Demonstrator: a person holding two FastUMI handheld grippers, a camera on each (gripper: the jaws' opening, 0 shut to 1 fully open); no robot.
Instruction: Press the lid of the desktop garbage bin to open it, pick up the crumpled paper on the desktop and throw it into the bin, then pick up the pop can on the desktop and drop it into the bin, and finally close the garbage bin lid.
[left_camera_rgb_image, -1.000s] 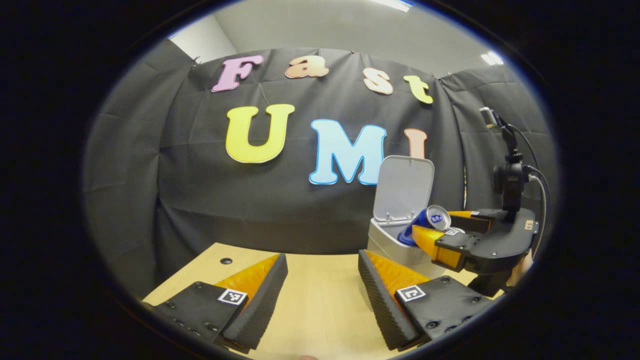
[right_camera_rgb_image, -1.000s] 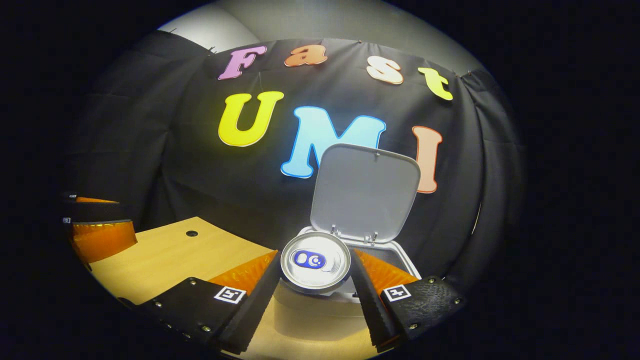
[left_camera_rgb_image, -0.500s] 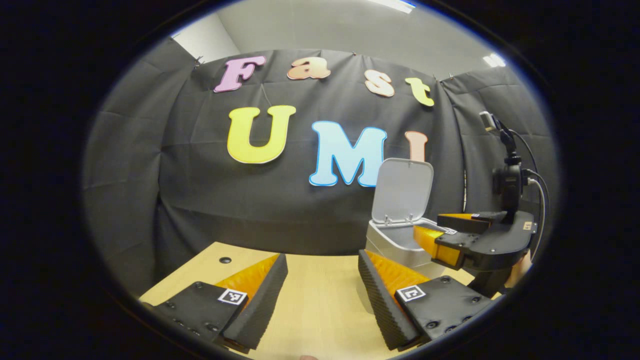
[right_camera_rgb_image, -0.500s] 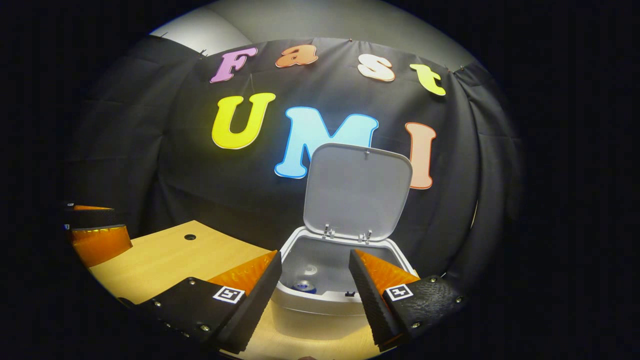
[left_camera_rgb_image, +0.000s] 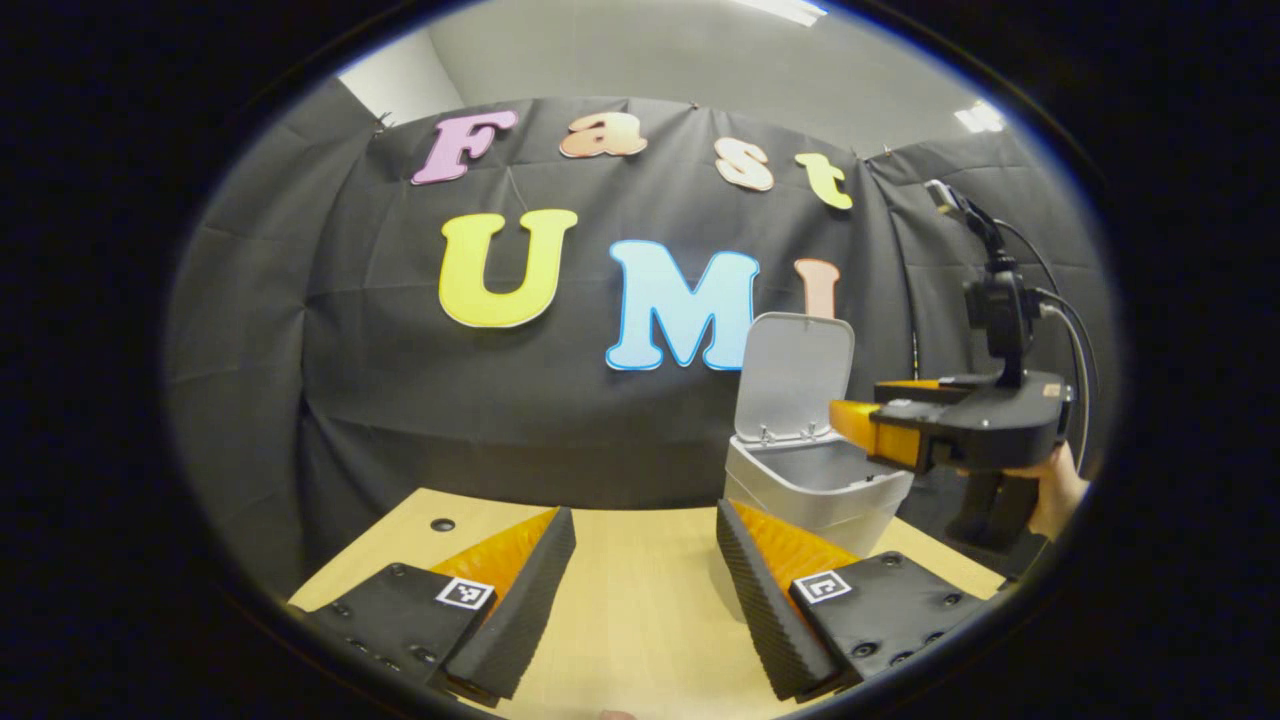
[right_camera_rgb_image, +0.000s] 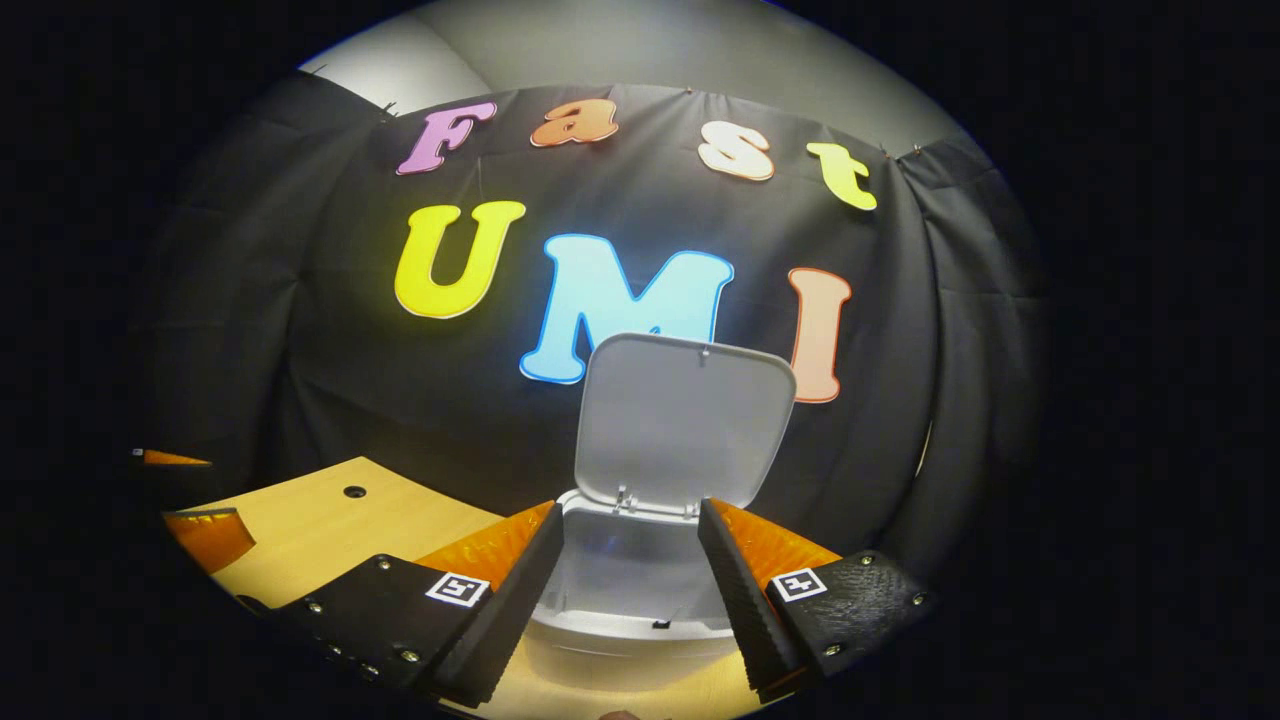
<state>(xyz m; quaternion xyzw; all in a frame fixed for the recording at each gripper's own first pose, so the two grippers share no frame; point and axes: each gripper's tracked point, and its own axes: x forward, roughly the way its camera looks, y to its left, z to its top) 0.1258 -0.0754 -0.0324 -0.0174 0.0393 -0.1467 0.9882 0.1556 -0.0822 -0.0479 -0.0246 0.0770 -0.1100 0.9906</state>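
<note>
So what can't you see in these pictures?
- Inside of the bin: right gripper view, its front wall hides the bottom, so can and paper can't be seen.
- Hand holding the right tool: left gripper view, mostly behind the tool's body.
- Table front: left gripper view, cut off by the edge.

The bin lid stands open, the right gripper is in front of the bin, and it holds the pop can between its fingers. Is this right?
Not quite. The right gripper view shows the right gripper open, nothing between its fingers. The rest holds: the lid stands open, and the gripper is in front of the bin.
</note>
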